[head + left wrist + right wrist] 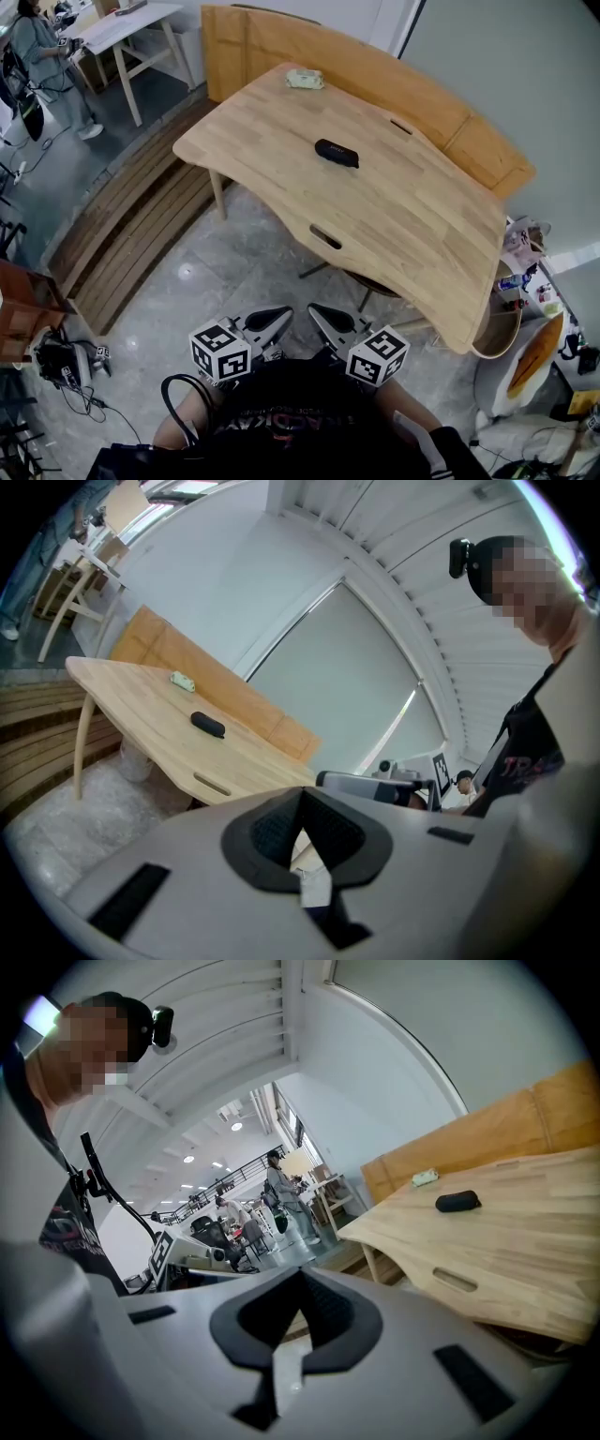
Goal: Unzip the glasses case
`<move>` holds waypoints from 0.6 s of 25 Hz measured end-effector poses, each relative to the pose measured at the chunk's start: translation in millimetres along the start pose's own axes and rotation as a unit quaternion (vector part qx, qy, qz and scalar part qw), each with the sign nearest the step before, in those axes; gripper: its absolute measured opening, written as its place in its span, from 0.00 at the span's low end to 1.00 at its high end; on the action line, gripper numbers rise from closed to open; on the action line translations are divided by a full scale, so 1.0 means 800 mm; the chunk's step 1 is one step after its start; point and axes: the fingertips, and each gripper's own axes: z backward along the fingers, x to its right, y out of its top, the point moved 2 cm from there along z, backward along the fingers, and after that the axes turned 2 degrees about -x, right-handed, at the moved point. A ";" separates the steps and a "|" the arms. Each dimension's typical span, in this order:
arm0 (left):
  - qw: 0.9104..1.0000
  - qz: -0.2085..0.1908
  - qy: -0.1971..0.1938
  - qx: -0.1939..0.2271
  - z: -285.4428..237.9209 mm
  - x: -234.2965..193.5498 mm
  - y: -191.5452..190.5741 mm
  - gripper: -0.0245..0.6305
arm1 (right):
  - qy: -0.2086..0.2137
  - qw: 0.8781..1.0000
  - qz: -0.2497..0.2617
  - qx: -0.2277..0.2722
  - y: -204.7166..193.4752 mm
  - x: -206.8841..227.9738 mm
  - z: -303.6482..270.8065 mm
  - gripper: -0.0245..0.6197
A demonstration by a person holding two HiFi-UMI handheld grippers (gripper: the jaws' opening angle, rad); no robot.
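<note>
Both tools wait by my chest, short of the table [422, 234] — left gripper [272, 321] and right gripper [326, 323], jaws pressed together on nothing, since I judge the task unstarted. The black glasses case [336, 153] lies mid-table, well out of reach — approach comes first.

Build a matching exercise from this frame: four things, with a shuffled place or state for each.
Things:
1. black oval glasses case
2. pale green flat packet
3. left tool
4. light wooden panel

Places or states:
A. upright on the far side of the table, by the wall
B. shut, empty, held short of the table
C. around the middle of the light wooden table
D. near the table's far edge

Pairs: 1-C, 2-D, 3-B, 4-A
</note>
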 end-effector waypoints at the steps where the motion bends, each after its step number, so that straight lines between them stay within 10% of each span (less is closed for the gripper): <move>1: 1.000 0.000 0.000 0.002 0.001 -0.001 0.001 0.06 | -0.001 1.000 0.000 0.001 0.001 0.000 -0.001 0.06; 15: 1.000 0.009 -0.014 -0.002 -0.014 0.001 0.003 0.06 | -0.026 1.000 0.000 0.006 0.010 0.015 0.011 0.06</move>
